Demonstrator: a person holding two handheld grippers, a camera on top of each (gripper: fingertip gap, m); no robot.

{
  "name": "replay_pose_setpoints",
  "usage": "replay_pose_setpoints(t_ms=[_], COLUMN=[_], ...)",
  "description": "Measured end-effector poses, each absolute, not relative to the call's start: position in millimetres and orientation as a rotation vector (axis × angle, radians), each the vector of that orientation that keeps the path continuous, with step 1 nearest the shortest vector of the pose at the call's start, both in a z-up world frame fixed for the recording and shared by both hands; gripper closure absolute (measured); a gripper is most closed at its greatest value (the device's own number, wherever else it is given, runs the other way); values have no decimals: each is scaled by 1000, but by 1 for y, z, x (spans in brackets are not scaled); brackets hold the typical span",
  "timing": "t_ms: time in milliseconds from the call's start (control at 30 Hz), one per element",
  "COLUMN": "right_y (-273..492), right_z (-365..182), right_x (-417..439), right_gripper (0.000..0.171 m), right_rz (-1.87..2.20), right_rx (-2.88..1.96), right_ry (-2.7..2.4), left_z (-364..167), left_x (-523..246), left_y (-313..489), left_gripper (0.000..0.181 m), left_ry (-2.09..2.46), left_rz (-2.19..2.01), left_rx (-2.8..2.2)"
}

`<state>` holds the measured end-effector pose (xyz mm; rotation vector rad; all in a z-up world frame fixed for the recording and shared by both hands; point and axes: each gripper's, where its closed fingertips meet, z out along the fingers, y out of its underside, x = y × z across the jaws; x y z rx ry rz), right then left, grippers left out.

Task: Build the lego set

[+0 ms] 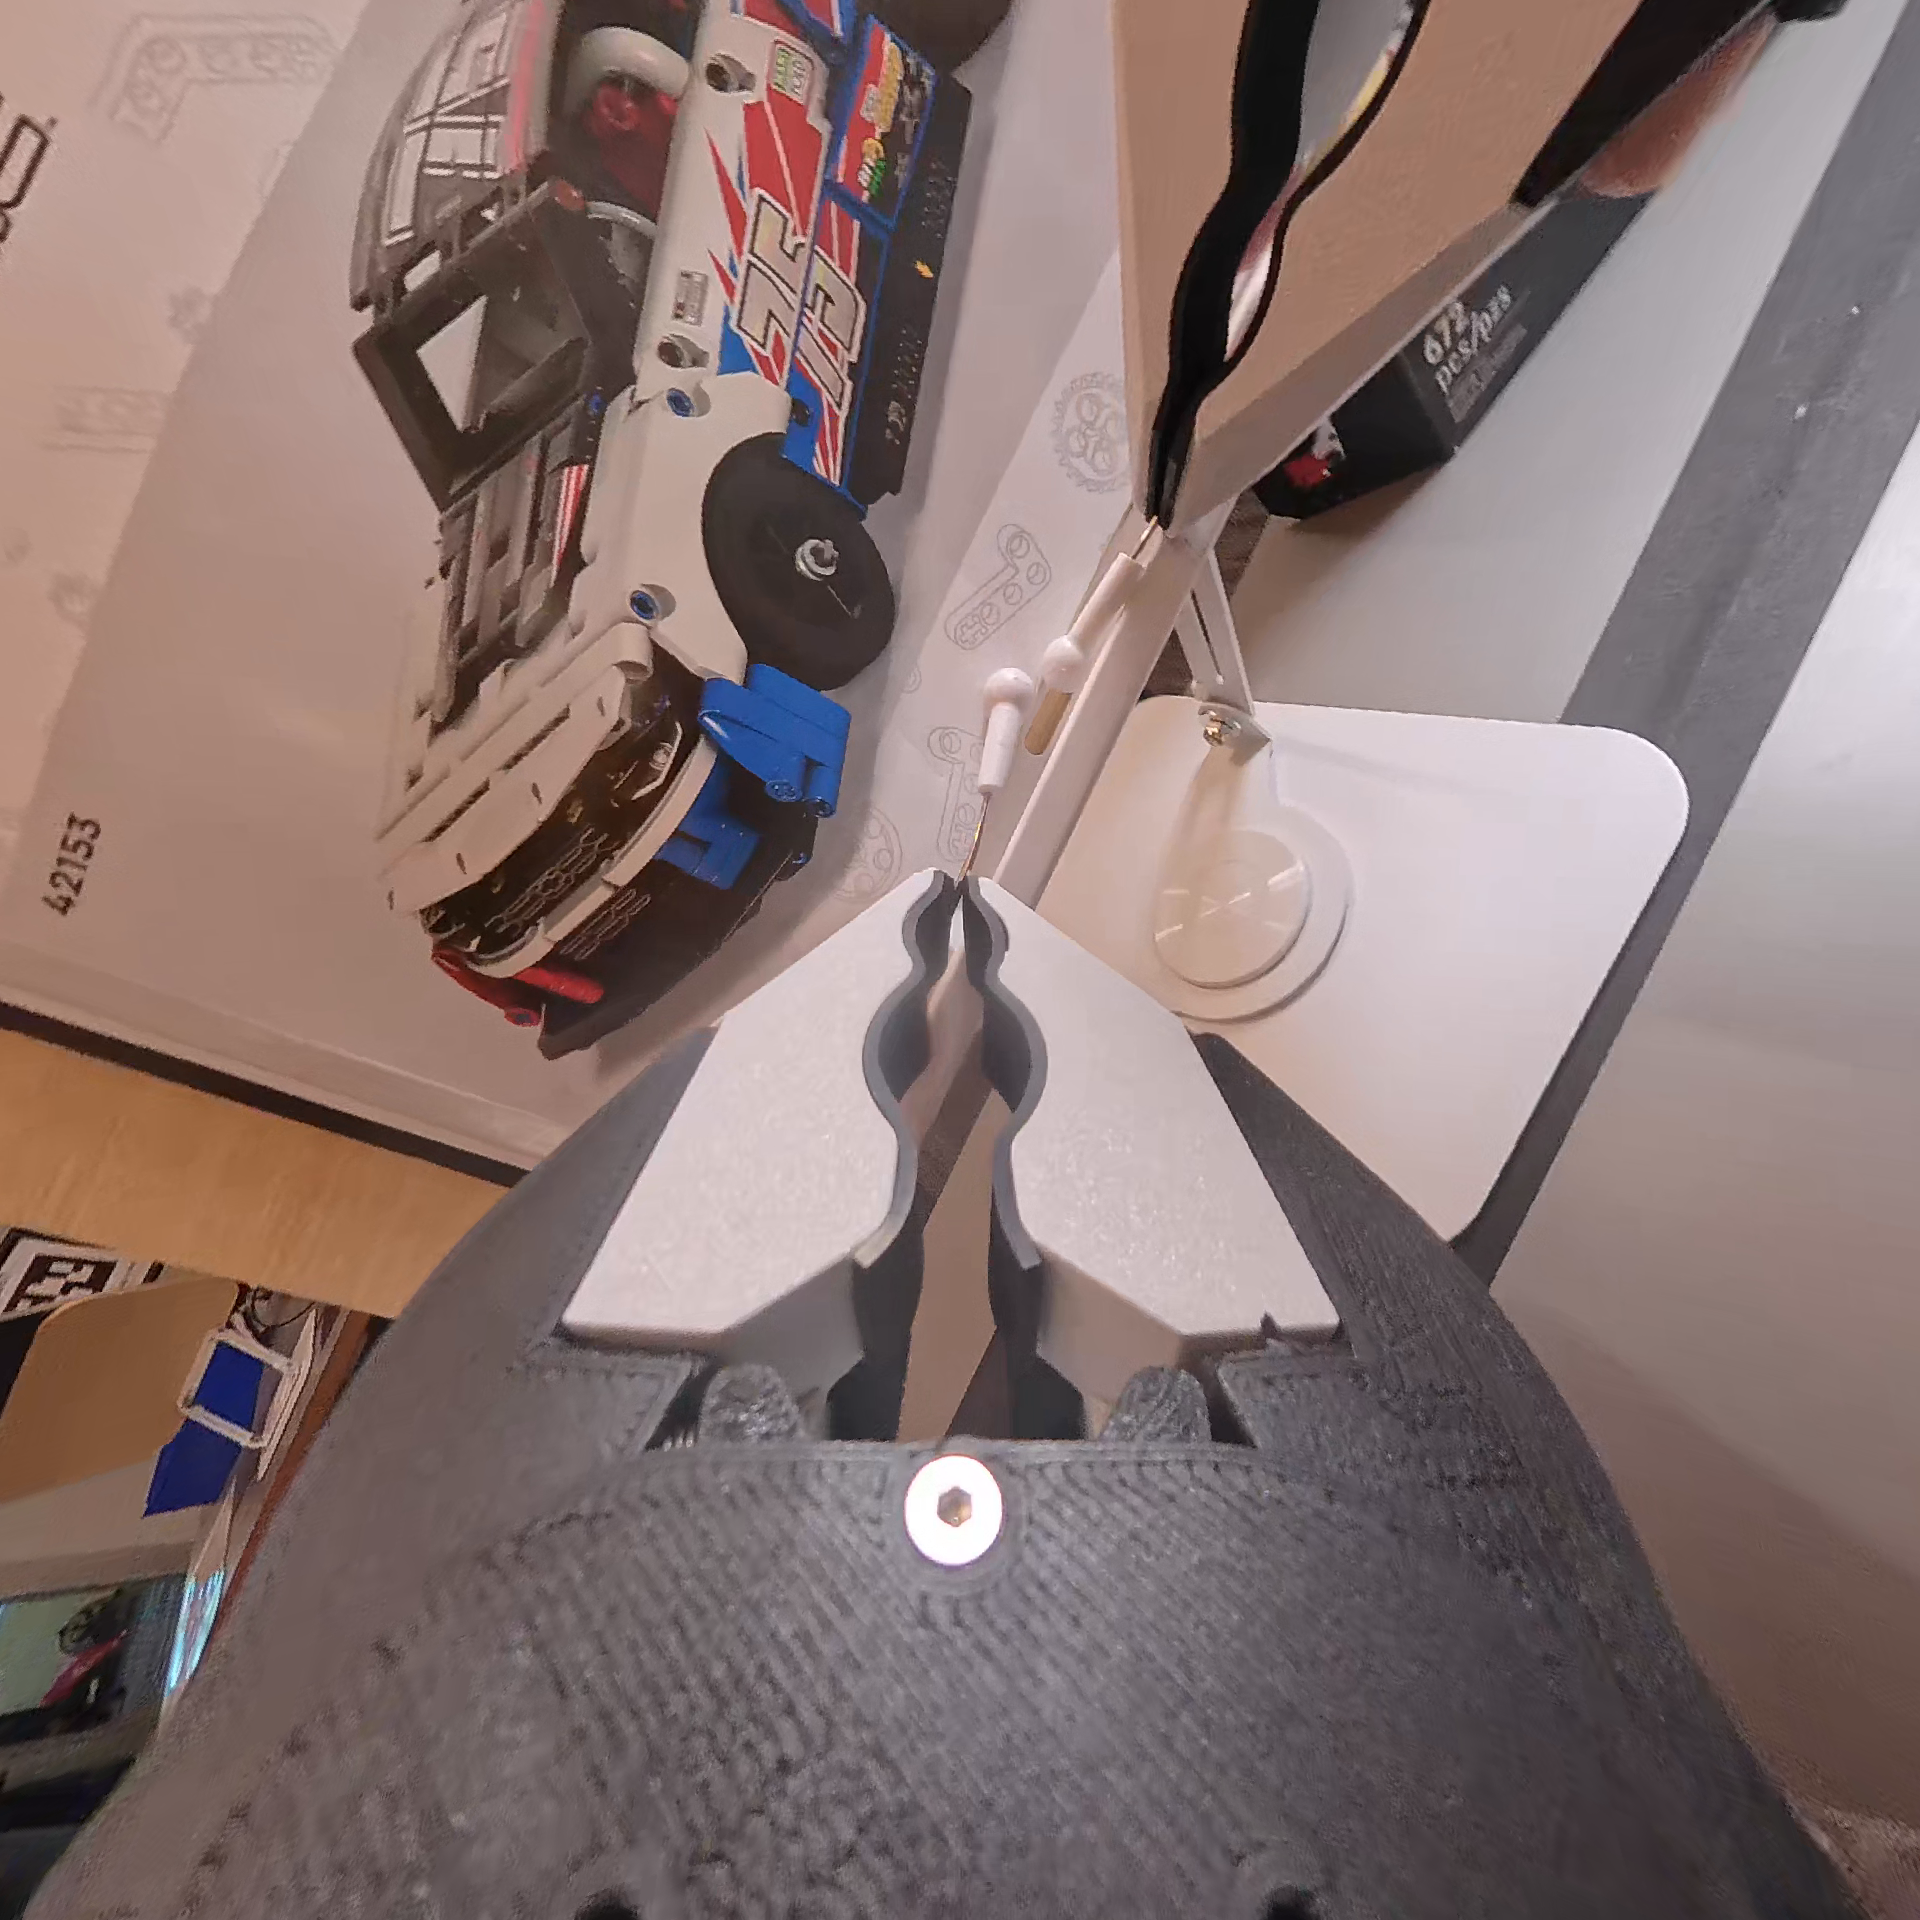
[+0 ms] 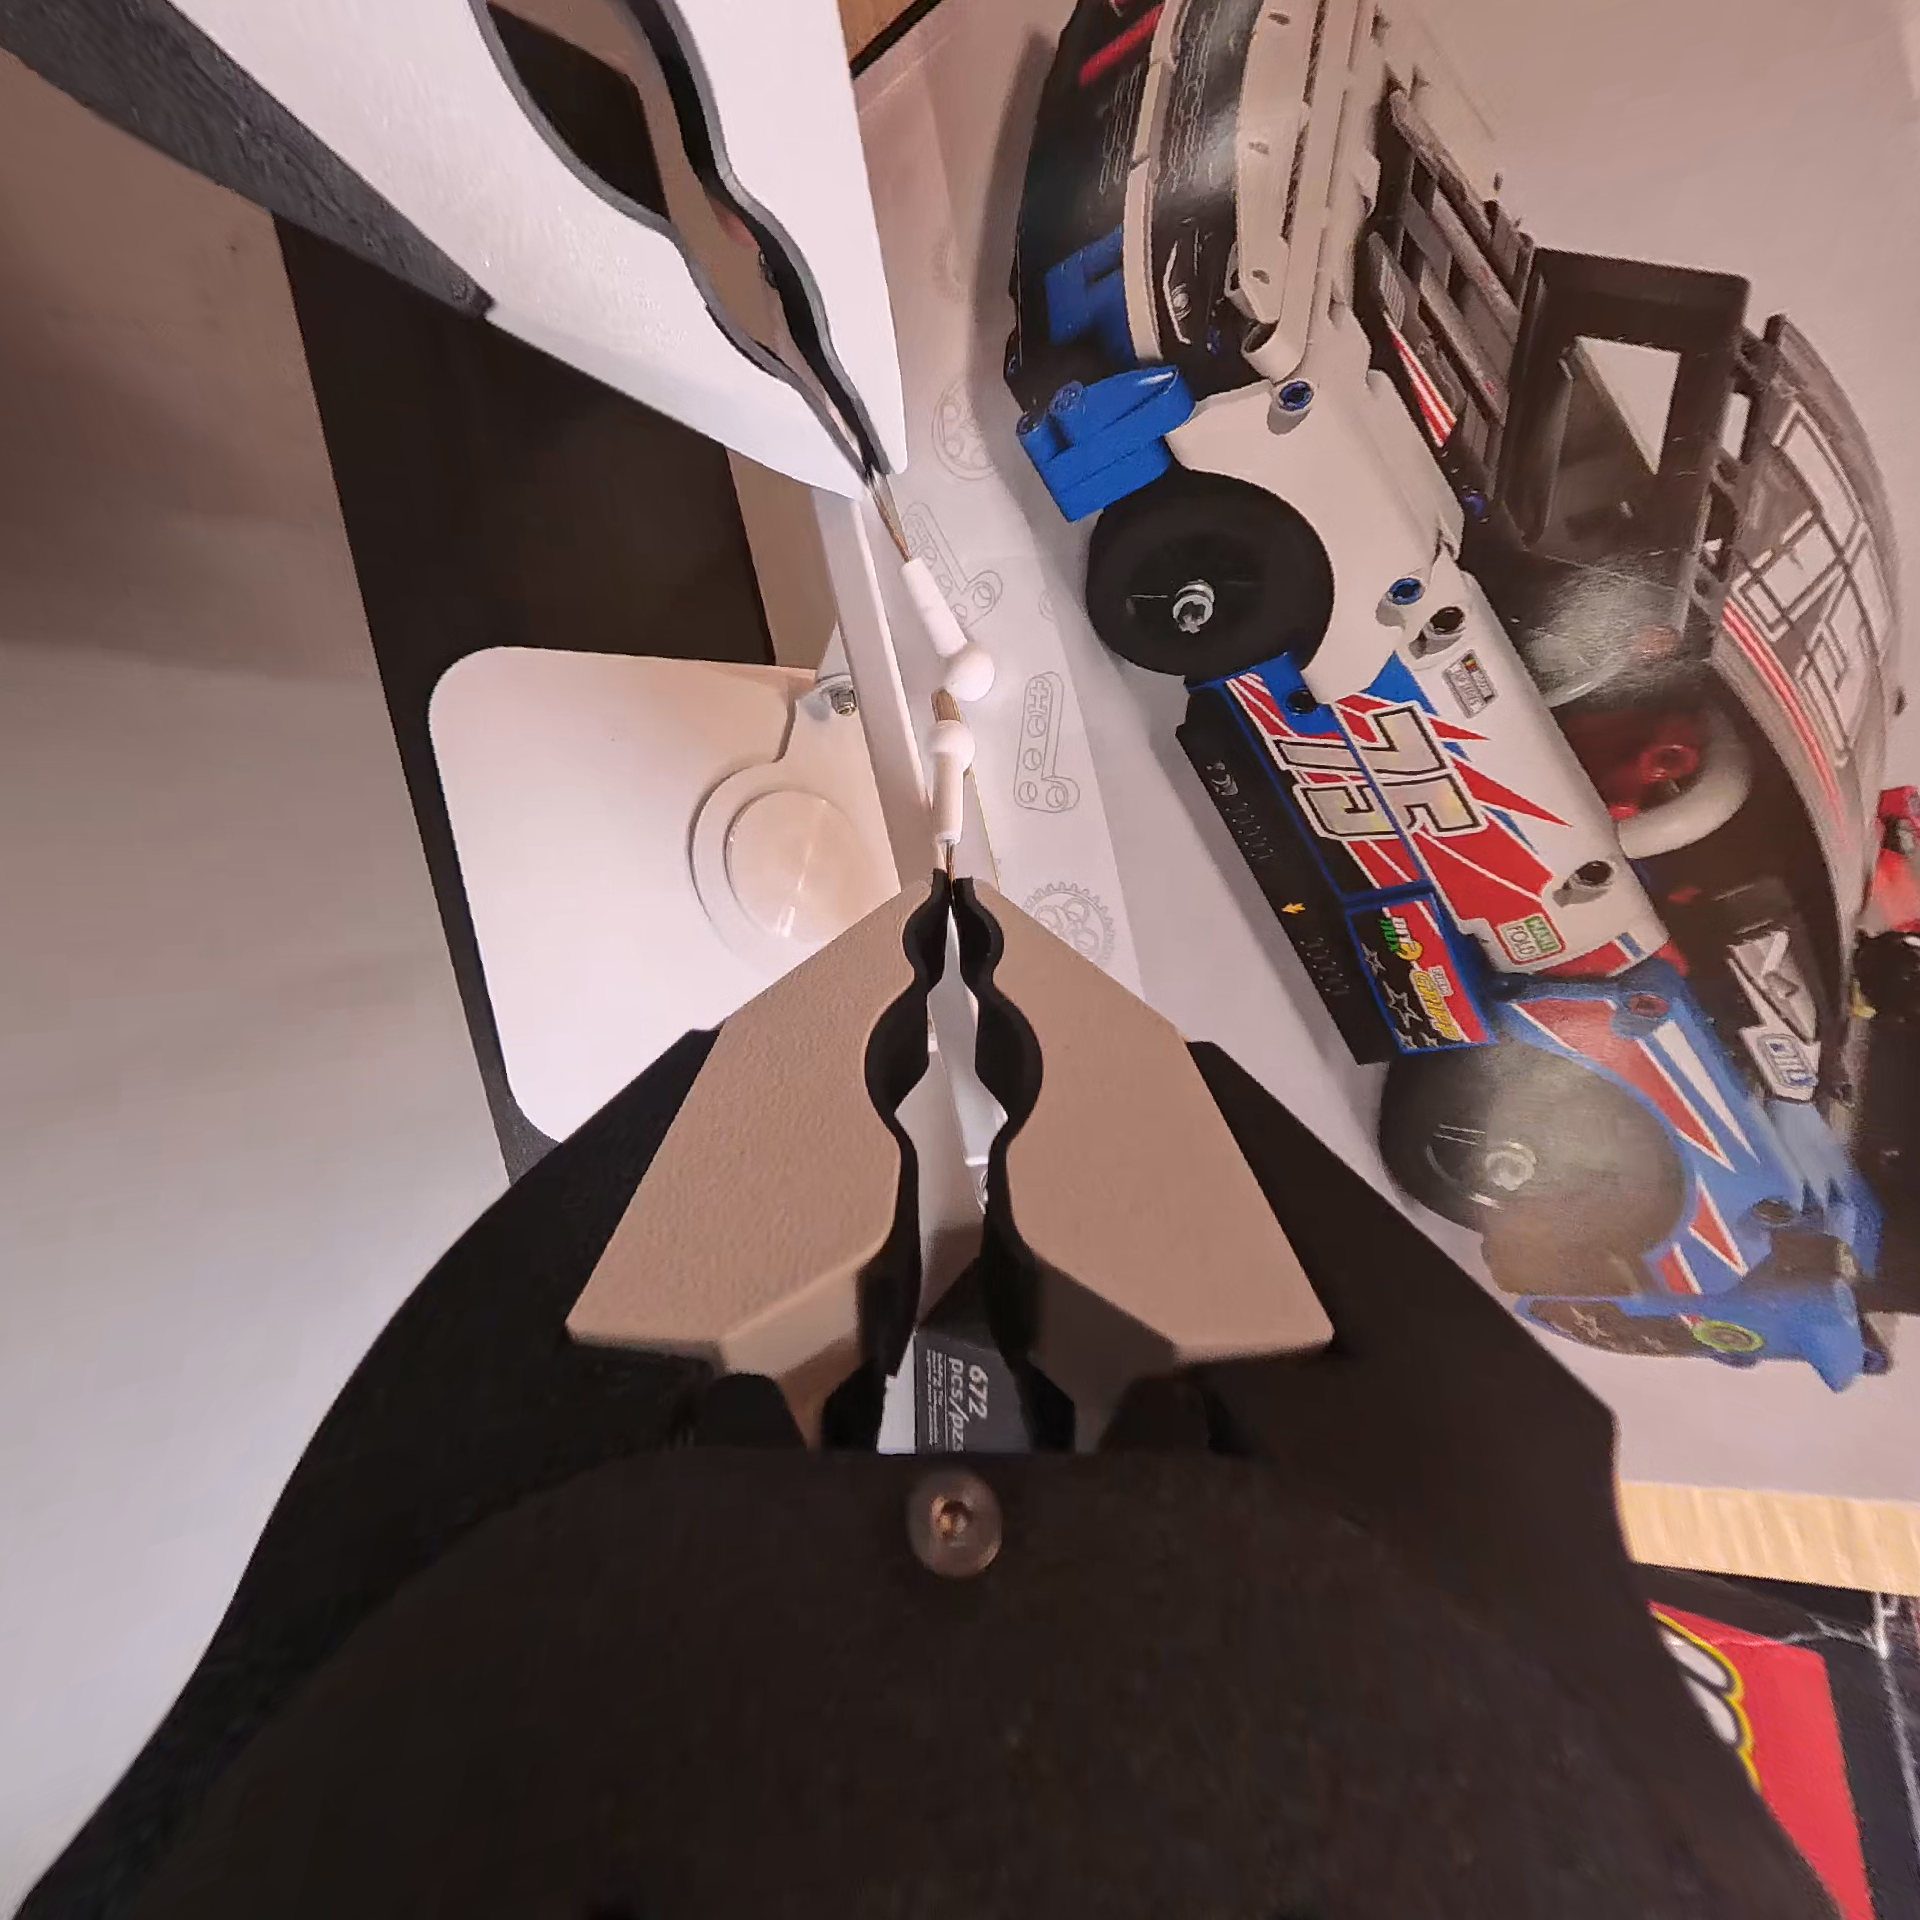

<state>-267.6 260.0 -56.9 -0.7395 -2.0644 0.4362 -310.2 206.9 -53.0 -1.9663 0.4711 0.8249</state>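
While tips face, both grippers [image 1: 954,894] [image 2: 953,891] pinch pins [image 1: 1006,717]

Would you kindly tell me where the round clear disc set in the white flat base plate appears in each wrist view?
Left wrist view: the round clear disc lies right of centre, just beyond the left gripper.
Right wrist view: the disc lies left of centre.
Shared landmark: the printed black front wheel.

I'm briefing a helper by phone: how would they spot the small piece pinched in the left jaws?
Start at the big printed race-car picture, then look right to the flat white rounded-corner base plate. Over its near edge the left gripper pinches a thin wire ending in a white ball-tipped plastic sleeve, the nearer of two.
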Motion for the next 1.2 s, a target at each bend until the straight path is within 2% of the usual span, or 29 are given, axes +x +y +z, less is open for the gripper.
replay_pose_setpoints(t_ms=[300, 400, 567, 667, 833, 933, 1100, 1200], right_y=[261, 265, 296, 327, 360, 359, 356, 340], right_z=[-56, -45, -12, -6, -38, -60, -54, -28], right_x=[-269, -270, -260, -242, -209, -194, -155, -120], right_gripper=[171, 171, 171, 171, 170, 170, 143, 144], right_rz=[483, 504, 685, 776, 998, 1165, 1210, 1228], right_rx=[-765, -788, -918, -1022, -1352, -1515, -1527, -1426], right_ry=[-2054, -1995, -1756, -1552, -1160, -1055, -1163, -1359], left_z=[-58, -46, -15, -18, -44, -61, -46, -18], left_x=[-308, -314, -340, -368, -381, -381, -367, -340], left_y=[205, 206, 185, 158, 137, 127, 107, 109], left_gripper=[181, 181, 181, 179, 177, 166, 150, 148], left_ry=[718, 668, 231, -109, -505, -664, -535, -368], left_rz=[767, 816, 629, 431, 40, -73, 182, 259], left_rx=[-2140, -2116, -1900, -1763, -1530, -1502, -1633, -1665])
